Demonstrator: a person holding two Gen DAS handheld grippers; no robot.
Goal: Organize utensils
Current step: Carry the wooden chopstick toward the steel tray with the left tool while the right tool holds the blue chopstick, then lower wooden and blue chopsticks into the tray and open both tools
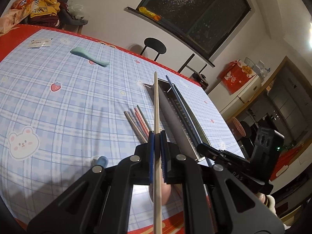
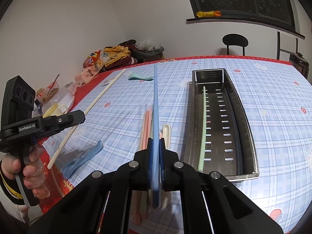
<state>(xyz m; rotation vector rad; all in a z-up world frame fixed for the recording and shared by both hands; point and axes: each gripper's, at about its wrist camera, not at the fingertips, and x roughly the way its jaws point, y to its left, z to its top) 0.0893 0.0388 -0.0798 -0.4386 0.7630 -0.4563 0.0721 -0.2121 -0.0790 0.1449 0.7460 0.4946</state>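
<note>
From the left wrist, the left gripper [image 1: 157, 136] pinches a cream chopstick [image 1: 156, 105] that slants up over the checked tablecloth [image 1: 58, 101], beside the steel tray [image 1: 171, 115]. From the right wrist, the right gripper [image 2: 155, 143] is clamped on a blue chopstick [image 2: 155, 105]; a green chopstick [image 2: 202, 128] lies inside the tray, pink chopsticks [image 2: 147, 122] on the cloth left of it

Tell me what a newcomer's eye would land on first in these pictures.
First, the two sticks held up over the checked tablecloth: a cream chopstick pinched in the left claw and a blue chopstick in the right claw. Next, the steel tray to the right, with a green chopstick lying inside.
</note>
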